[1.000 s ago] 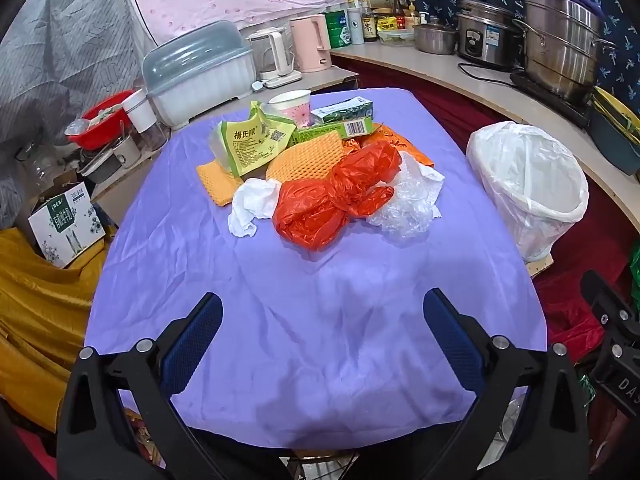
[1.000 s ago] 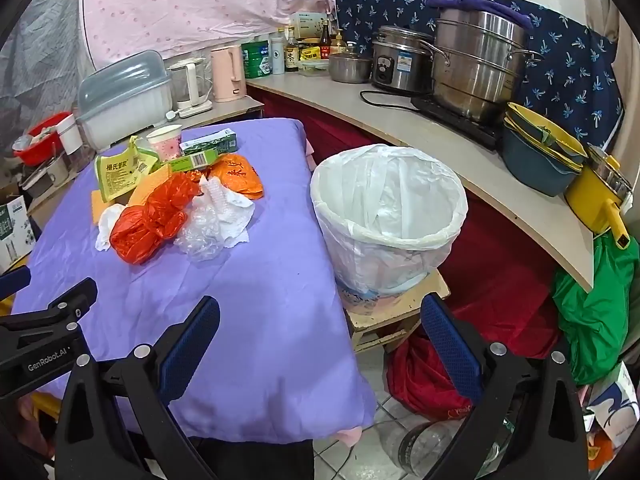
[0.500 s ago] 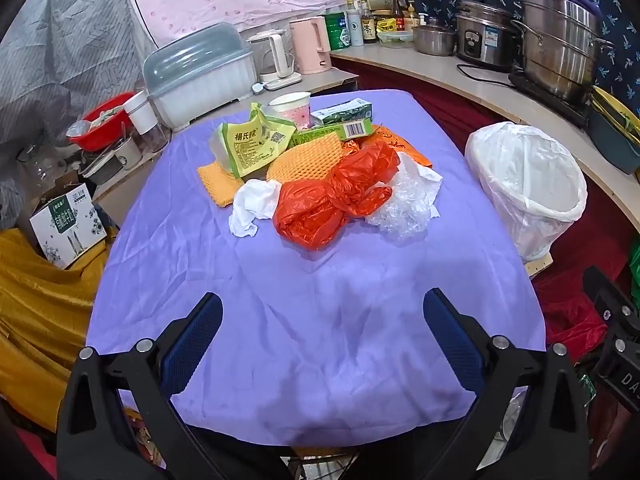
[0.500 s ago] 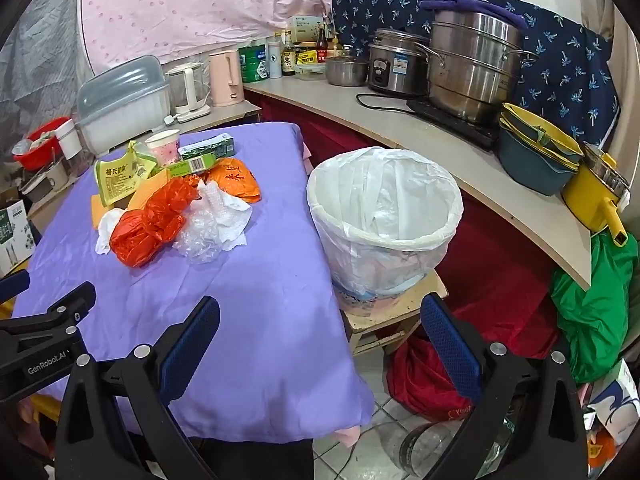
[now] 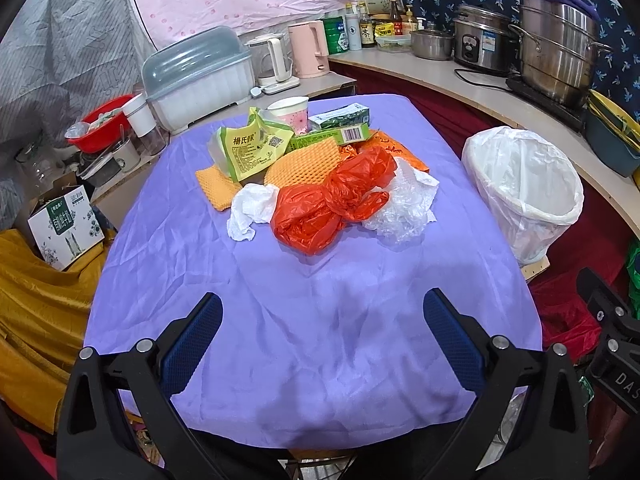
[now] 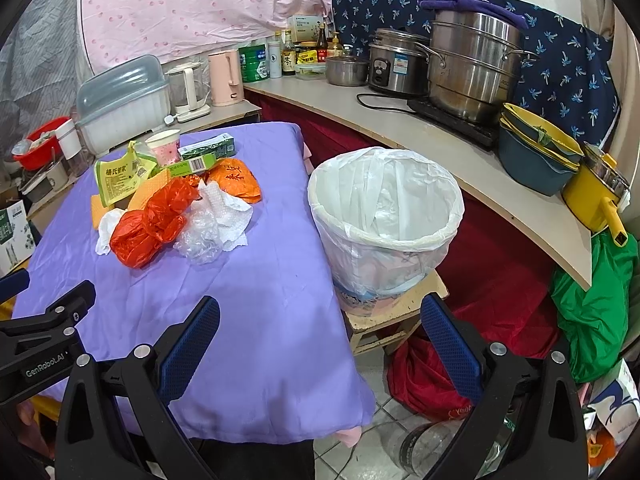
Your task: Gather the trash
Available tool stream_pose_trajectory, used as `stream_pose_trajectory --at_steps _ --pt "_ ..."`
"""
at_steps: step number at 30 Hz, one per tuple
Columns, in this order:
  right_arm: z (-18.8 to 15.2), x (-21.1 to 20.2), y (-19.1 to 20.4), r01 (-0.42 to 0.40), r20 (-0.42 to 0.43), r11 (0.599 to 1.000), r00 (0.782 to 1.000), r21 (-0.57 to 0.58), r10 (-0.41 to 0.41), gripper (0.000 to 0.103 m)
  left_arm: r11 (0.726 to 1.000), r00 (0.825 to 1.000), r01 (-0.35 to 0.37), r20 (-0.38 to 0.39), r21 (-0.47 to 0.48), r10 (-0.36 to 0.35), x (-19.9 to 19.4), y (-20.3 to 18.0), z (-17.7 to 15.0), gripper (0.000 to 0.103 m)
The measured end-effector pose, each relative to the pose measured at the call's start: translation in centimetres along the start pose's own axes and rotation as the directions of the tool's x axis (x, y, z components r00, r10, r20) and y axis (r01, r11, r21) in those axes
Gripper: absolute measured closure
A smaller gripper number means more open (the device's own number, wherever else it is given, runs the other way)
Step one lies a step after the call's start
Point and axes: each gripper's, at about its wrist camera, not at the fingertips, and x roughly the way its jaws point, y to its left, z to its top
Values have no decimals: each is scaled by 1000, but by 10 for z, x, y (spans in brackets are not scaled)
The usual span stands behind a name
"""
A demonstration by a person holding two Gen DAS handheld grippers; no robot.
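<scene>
A heap of trash lies mid-table on the purple cloth (image 5: 304, 320): an orange plastic bag (image 5: 320, 208), clear plastic wrap (image 5: 404, 208), white tissue (image 5: 250, 212), a yellow-green snack packet (image 5: 252, 148), orange foam mesh (image 5: 304, 162), a paper cup (image 5: 290, 114) and green boxes (image 5: 340, 128). A bin with a white liner (image 5: 524, 188) stands right of the table; it also shows in the right wrist view (image 6: 384, 216). My left gripper (image 5: 320, 336) is open and empty over the near table. My right gripper (image 6: 320, 340) is open and empty near the table's right edge, short of the bin.
A counter (image 6: 440, 140) with steel pots (image 6: 476, 64) and bowls (image 6: 540, 156) runs behind the bin. A dish box (image 5: 196, 80) and kettles (image 5: 308, 50) stand beyond the table. The bin rests on a low wooden stool (image 6: 392, 316). A red bag (image 6: 424, 380) lies on the floor.
Both views have shifted very slightly; the trash pile and bin have not moved. Both grippers stay open and empty.
</scene>
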Motion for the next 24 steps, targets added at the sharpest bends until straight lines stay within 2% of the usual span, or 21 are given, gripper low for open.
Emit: stream_pose_trajectory --at_steps 24 --pt "6 9 1 8 -6 1000 1000 3 -8 7 1000 1000 1 26 6 -1 3 -2 9 7"
